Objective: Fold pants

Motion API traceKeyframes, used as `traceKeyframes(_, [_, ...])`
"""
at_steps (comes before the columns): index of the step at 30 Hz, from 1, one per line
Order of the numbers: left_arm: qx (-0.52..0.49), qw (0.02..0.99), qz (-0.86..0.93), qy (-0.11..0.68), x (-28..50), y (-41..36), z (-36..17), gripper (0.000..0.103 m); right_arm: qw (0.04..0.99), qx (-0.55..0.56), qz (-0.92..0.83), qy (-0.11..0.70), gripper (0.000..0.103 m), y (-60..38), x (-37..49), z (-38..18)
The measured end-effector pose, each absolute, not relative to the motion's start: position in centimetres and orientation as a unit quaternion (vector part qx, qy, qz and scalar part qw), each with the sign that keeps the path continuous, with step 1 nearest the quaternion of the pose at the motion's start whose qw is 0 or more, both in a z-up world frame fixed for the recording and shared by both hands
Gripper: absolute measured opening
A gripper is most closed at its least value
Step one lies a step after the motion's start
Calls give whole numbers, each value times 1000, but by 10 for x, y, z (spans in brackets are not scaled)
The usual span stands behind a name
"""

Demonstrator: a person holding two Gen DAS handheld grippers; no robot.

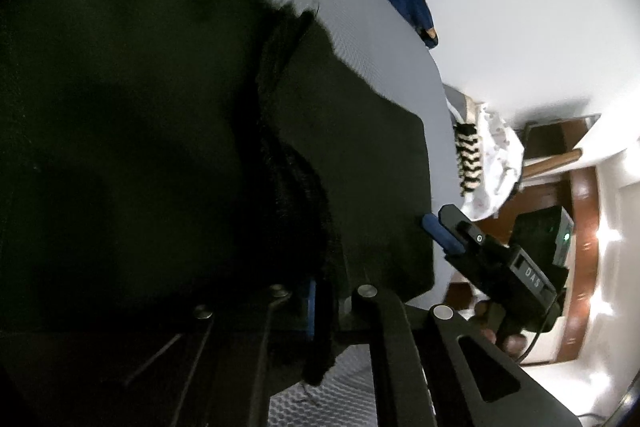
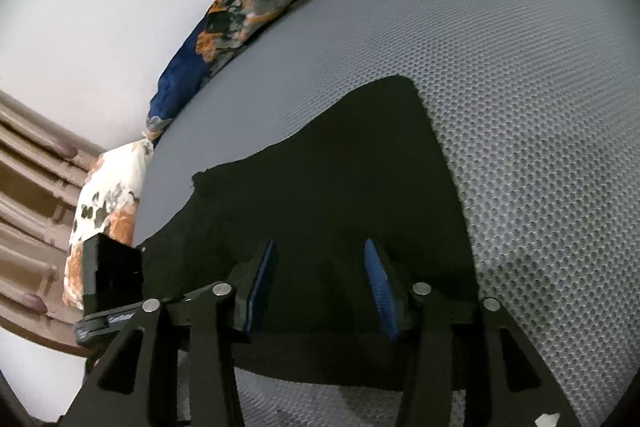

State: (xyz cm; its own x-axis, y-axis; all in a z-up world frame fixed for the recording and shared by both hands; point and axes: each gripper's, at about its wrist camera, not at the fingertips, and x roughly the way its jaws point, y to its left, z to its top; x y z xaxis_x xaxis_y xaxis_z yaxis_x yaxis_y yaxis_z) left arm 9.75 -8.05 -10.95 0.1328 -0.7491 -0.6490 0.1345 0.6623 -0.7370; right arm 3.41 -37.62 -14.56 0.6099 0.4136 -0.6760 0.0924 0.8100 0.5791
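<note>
Black pants [image 2: 320, 195] spread on grey mesh mattress [image 2: 520, 107], reaching from near edge toward middle. Left gripper [image 1: 312, 303] clamped on a bunched ridge of pants at near edge. Right gripper [image 2: 320, 287] half open astride the hem, pads not pressing, equally near. Long axis hard to tell. Blue blanket [image 2: 224, 27] along far edge, patterned pillow [image 2: 108, 203] at corner; nothing blocking.
</note>
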Motion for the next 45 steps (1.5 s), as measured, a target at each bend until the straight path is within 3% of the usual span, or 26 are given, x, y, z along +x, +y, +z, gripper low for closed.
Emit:
traceKeyframes(7, [-240, 745, -311, 539, 86, -65, -90, 4, 866, 224, 66, 441, 47, -366, 35, -141])
traceKeyframes(15, [-218, 745, -274, 568, 83, -48, -124, 5, 872, 150, 46, 463, 45, -344, 45, -159])
traceKeyframes(19, [-177, 753, -274, 571, 80, -55, -119, 6, 868, 136, 53, 475, 59, -337, 52, -158])
traceKeyframes(21, [-165, 758, -274, 569, 77, -55, -118, 6, 866, 127, 45, 481, 61, -333, 56, -156])
traceKeyframes(30, [-37, 818, -251, 516, 79, -62, -79, 20, 889, 102, 22, 445, 47, -341, 84, -128])
traceKeyframes(34, [-40, 835, -262, 483, 100, -68, -65, 24, 891, 88, 20, 445, 40, -339, 104, -126])
traceKeyframes(45, [-21, 830, -244, 501, 159, -99, -101, 25, 887, 70, 10, 456, 36, -338, 133, -141])
